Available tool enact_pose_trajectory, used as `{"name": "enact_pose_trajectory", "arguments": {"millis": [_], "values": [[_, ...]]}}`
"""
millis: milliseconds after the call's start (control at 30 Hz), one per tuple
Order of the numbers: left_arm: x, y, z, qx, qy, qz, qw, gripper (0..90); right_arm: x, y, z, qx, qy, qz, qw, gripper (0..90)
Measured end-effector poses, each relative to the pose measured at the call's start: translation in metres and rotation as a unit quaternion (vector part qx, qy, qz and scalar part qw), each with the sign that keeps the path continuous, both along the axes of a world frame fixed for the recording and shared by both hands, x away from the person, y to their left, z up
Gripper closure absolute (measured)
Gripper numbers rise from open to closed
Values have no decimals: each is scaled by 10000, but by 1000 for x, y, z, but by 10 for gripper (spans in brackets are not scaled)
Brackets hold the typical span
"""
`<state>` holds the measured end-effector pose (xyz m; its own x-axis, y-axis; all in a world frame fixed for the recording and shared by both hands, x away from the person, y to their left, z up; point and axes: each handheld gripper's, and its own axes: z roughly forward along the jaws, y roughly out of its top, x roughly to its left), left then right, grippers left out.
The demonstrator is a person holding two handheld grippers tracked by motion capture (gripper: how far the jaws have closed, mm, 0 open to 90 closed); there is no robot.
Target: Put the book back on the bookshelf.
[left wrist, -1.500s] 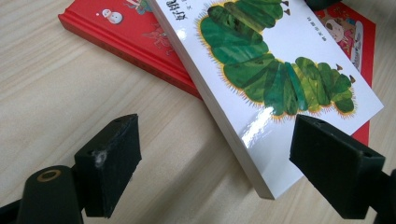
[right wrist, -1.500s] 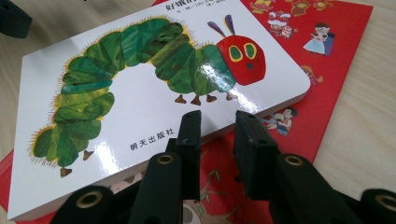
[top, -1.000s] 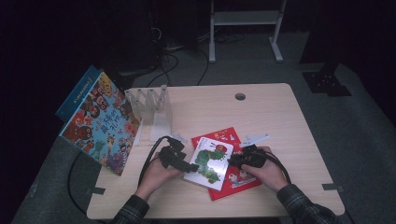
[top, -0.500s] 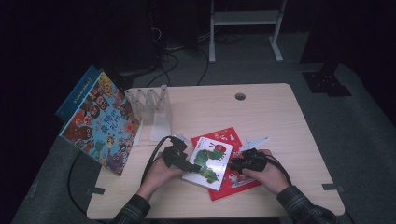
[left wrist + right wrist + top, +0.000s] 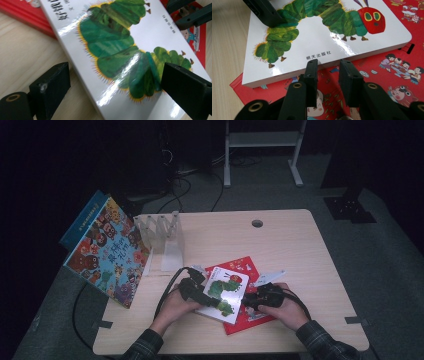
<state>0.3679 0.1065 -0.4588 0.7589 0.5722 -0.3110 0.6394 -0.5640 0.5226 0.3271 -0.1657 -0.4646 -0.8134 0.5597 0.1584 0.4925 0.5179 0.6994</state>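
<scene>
In the left gripper view, the top and bottom edges of the caterpillar book (image 5: pixel 130 57) are cut off by the frame, and glare washes out part of its cover. In the high view, the hands cover the lower corners of both flat books.

The caterpillar book (image 5: pixel 225 292) lies at lower centre of the high view, stacked on a red book (image 5: pixel 247 267), both flat on the surface (image 5: pixel 280 245). In the right gripper view, the red book (image 5: pixel 402 72) runs under the white one and off the right edge.

The left tool (image 5: pixel 202 296) is released: its jaws have just been opening and stand wide, one over the bare surface at lower left of its view, the other over the cover at lower right, with the book's edge between them and unpressed. The right tool (image 5: pixel 329 75) has its jaws narrowly apart, tips at the white book's near edge above the red cover; nothing is clamped between them.

At centre left of the high view, a clear rack (image 5: pixel 162 232) stands, and a large picture book (image 5: pixel 107 255) leans beside it at the surface's left edge.

Count: three books, one rack, two tools.
</scene>
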Motion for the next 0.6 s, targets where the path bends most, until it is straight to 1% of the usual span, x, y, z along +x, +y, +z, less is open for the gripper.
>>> {"name": "enact_pose_trajectory", "arguments": {"millis": [133,200,267,333,367,433,467,500,567,600], "values": [[0,-4,0,64,16,33,10000,45,0,1,0,-16,-4,13,10000,684],[1,-5,1,53,132,132,9998,37,0,1,0,-29,0,7,10000,687],[2,-5,2,79,188,166,9997,43,0,2,0,-51,-43,23,10000,688],[3,-4,3,54,255,194,9995,52,0,2,0,-53,-48,26,10000,688],[4,-4,3,21,292,204,9994,59,0,2,0,-51,-38,23,10000,688],[5,-3,4,-5,302,207,9993,67,0,2,0,-53,-44,27,10000,688],[5,-2,5,-54,294,222,9993,67,0,2,0,-54,-49,28,10000,687],[4,-2,6,-102,312,289,9990,68,0,2,0,-59,-42,26,10000,686],[4,-1,10,-236,273,338,9988,74,0,1,0,-62,-35,25,10000,682],[3,0,12,-293,212,337,9988,88,0,1,0,-69,-42,32,10000,680]]}}
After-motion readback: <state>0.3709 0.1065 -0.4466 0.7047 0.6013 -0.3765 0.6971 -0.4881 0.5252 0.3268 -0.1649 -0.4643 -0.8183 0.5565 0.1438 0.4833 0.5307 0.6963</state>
